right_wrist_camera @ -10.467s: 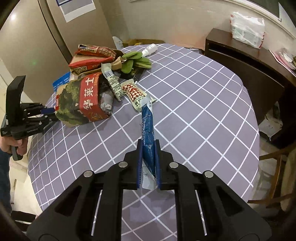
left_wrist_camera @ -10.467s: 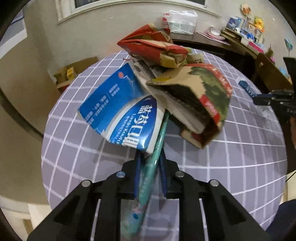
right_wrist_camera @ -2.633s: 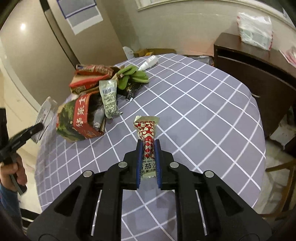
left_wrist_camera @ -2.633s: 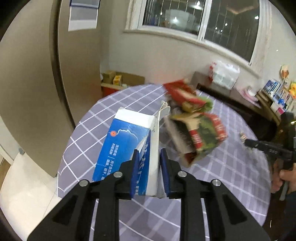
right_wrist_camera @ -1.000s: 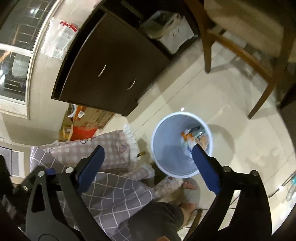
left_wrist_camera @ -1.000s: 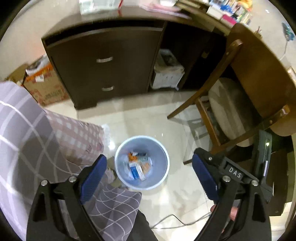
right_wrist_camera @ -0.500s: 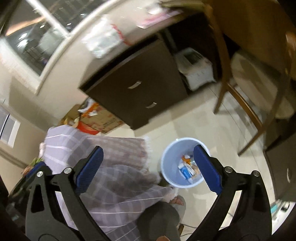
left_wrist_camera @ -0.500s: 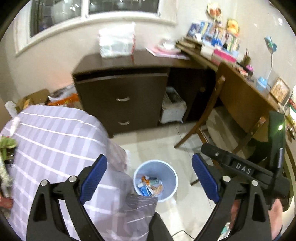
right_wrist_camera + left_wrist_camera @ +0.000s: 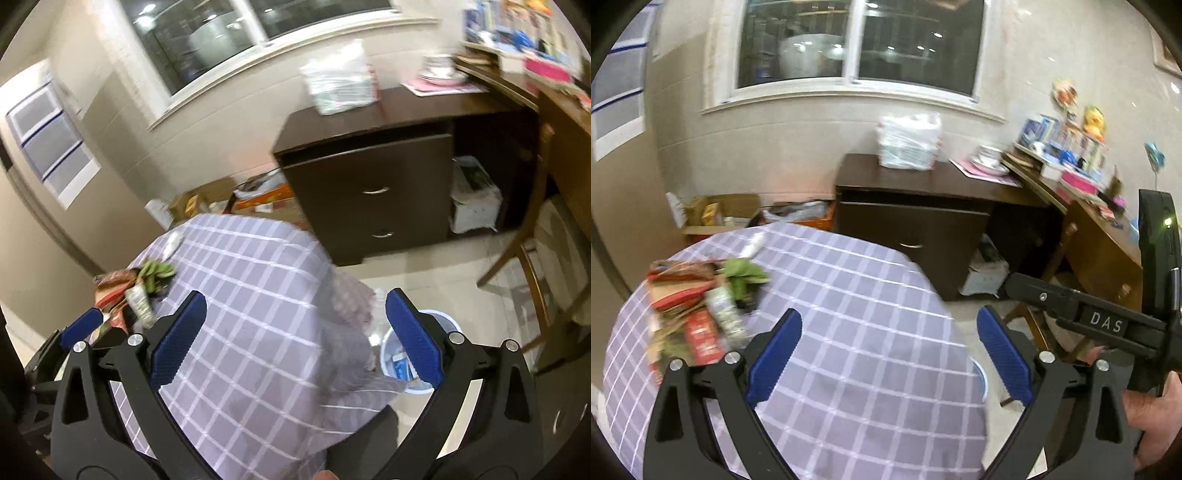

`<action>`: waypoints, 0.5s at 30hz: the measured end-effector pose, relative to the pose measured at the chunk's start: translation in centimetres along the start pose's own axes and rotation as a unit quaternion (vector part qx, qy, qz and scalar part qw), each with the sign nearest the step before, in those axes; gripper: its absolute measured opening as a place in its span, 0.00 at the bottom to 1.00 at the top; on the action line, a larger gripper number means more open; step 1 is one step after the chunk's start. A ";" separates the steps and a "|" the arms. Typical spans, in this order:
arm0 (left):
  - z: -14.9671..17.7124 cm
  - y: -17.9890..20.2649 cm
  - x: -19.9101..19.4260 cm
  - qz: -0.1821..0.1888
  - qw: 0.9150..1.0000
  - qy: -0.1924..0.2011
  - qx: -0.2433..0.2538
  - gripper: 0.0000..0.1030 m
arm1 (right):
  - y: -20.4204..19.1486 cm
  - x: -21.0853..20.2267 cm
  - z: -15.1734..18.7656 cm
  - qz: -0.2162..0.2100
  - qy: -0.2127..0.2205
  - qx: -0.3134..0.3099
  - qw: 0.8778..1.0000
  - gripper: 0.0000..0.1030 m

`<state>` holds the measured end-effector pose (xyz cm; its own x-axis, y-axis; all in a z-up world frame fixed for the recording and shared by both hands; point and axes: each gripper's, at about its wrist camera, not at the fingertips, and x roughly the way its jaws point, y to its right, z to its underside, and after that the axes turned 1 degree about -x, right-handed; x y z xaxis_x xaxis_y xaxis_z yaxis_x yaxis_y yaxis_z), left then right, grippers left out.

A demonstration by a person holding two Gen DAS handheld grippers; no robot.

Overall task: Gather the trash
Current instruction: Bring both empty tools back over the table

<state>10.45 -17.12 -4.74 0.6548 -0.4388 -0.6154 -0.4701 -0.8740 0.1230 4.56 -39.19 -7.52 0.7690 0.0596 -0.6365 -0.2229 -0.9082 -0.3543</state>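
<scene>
both tools are released and empty: the left tool (image 9: 888, 350) and the right tool (image 9: 293, 339) each hold their blue pads spread wide above the round worktop (image 9: 857, 332) with its grey checked cloth. the remaining trash pile (image 9: 698, 302), torn red and brown cartons, a silvery wrapper and green scraps, lies at the worktop's far left edge, with a white tube (image 9: 752, 245) just beyond it. the pale waste bin (image 9: 417, 354) stands on the floor beside the worktop's right side, wrappers inside it. a hand (image 9: 1152, 417) grips the right tool's handle at the left view's right edge.
</scene>
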 end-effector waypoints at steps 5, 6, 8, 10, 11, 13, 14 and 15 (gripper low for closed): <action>0.9 -5.6 -2.7 -0.032 0.999 0.015 -0.037 0.92 | -5.3 1.4 0.2 -0.025 -0.015 -0.050 0.998 0.93; 1.2 -6.6 -3.2 -0.038 0.998 0.017 -0.044 0.92 | -6.5 1.8 0.3 -0.029 -0.019 -0.061 0.998 0.93; 1.6 -8.7 -4.1 -0.052 0.997 0.023 -0.060 0.92 | -8.5 2.7 0.5 -0.036 -0.028 -0.078 0.996 0.93; 2.2 -10.9 -5.0 -0.068 0.995 0.027 -0.075 0.92 | -10.1 3.6 0.7 -0.041 -0.036 -0.093 0.994 0.93; 2.4 -11.7 -5.3 -0.072 0.994 0.027 -0.081 0.92 | -11.1 4.3 0.9 -0.043 -0.043 -0.103 0.993 0.93; 2.8 -13.3 -5.7 -0.082 0.992 0.027 -0.093 0.92 | -12.5 5.5 1.2 -0.044 -0.054 -0.116 0.991 0.93; 3.2 -14.4 -5.9 -0.088 0.991 0.026 -0.102 0.92 | -13.2 6.2 1.4 -0.045 -0.060 -0.123 0.990 0.93; 3.5 -15.1 -6.1 -0.093 0.990 0.025 -0.108 0.92 | -13.9 7.1 1.6 -0.045 -0.066 -0.131 0.988 0.93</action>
<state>11.46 -0.46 -5.57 0.7493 -0.2718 -0.6039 -0.2056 -0.9623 0.1780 12.13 -25.46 -8.18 0.6893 0.1836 -0.7008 0.0201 -0.9718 -0.2349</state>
